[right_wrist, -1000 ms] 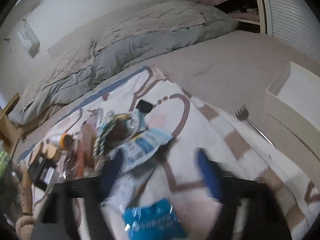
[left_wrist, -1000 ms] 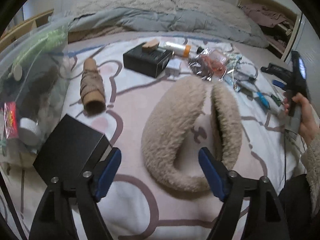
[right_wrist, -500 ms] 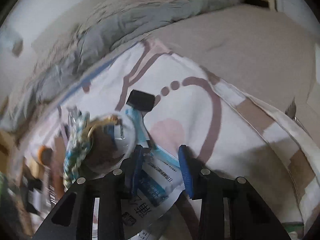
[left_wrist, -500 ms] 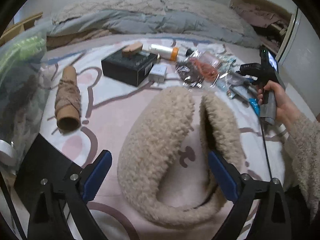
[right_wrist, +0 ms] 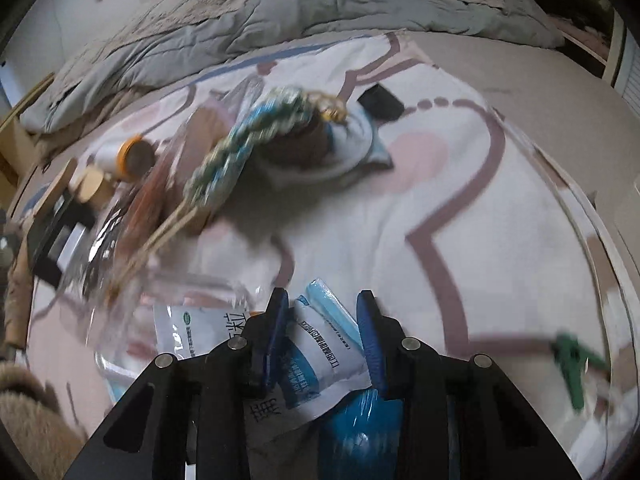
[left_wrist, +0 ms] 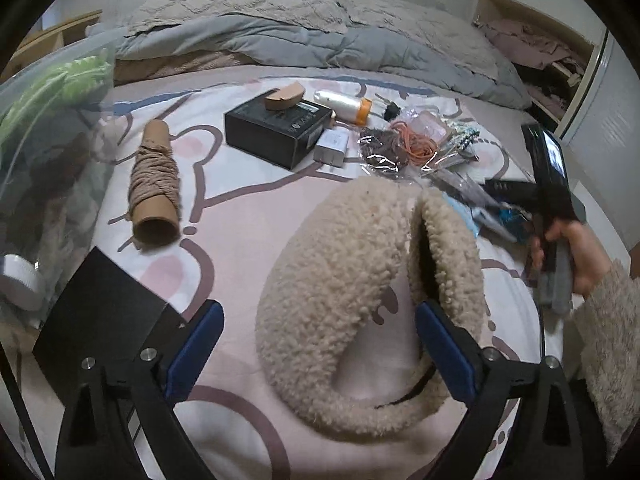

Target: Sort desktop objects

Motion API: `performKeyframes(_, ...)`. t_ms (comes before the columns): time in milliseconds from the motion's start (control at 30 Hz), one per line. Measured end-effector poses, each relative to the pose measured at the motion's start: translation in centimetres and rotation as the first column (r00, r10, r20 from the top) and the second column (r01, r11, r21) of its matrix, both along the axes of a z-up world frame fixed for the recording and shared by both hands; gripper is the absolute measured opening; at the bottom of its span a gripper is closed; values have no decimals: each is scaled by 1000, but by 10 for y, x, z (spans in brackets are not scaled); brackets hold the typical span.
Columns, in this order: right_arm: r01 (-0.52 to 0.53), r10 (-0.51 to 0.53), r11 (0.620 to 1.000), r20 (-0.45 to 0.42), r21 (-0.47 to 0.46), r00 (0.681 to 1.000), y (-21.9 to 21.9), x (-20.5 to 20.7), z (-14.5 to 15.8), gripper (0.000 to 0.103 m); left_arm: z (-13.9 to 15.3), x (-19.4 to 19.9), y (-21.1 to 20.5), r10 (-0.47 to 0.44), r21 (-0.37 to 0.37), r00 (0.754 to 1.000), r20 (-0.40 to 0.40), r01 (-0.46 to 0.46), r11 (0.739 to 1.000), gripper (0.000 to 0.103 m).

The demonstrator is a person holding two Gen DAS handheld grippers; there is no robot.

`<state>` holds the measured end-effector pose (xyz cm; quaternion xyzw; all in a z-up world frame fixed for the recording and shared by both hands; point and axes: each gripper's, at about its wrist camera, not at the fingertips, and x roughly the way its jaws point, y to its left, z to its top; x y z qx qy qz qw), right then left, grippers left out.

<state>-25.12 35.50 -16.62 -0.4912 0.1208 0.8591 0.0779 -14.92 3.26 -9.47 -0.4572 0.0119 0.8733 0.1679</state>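
My left gripper [left_wrist: 318, 348] hangs wide open at the bottom of its frame, blue pads [left_wrist: 196, 344] either side of the fluffy beige earmuffs [left_wrist: 360, 304] lying on the patterned sheet [left_wrist: 248, 208], touching nothing. My right gripper [right_wrist: 324, 332], low in its own blurred frame, has just been narrowing its jaws around a white-and-blue sachet [right_wrist: 320, 352]; whether the pads press it I cannot tell. A twine-wound cardboard tube [left_wrist: 154, 184] lies at left centre, a black box [left_wrist: 278, 132] above the middle.
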Motion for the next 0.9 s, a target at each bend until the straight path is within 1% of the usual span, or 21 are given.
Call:
performKeyframes(200, -67, 66, 997, 35, 24, 997, -25, 31, 2, 37, 6, 6, -16, 53, 22, 999, 3, -53, 998, 97)
performKeyframes(300, -95, 94, 995, 51, 18, 994, -33, 50, 4, 37, 11, 8, -26, 85, 40, 996, -5, -85, 996, 97)
performKeyframes(400, -114, 114, 993, 52, 5, 992, -36, 65, 8, 37, 14, 8, -35, 118, 41, 993, -15, -117, 992, 97)
performKeyframes(467, -84, 85, 995, 18, -62, 996, -32, 76, 15, 37, 14, 9, -38, 131, 31, 991, -21, -130, 991, 97)
performKeyframes(500, -58, 57, 992, -15, -111, 998, -25, 82, 20, 37, 13, 9, -39, 133, 22, 991, -26, -133, 991, 97)
performKeyframes(533, -34, 27, 990, -51, -138, 998, -20, 87, 27, 37, 11, 9, -38, 134, 10, 990, -30, -134, 991, 97)
performKeyframes(567, -5, -7, 991, -90, -134, 996, -15, 94, 36, 37, 10, 9, -37, 133, -4, 991, -34, -133, 991, 97)
performKeyframes(667, 58, -68, 995, -130, -84, 989, -9, 105, 47, 37, 5, 8, -30, 111, -42, 993, -41, -113, 993, 97)
performKeyframes(767, 140, -149, 986, -104, -88, 983, 1, 110, 45, 37, -2, 6, -23, 84, -79, 996, -39, -87, 993, 97)
performKeyframes(900, 216, -222, 969, -37, -118, 974, 13, 119, 35, 37, -18, 6, -12, 42, -163, 999, -8, -42, 986, 97)
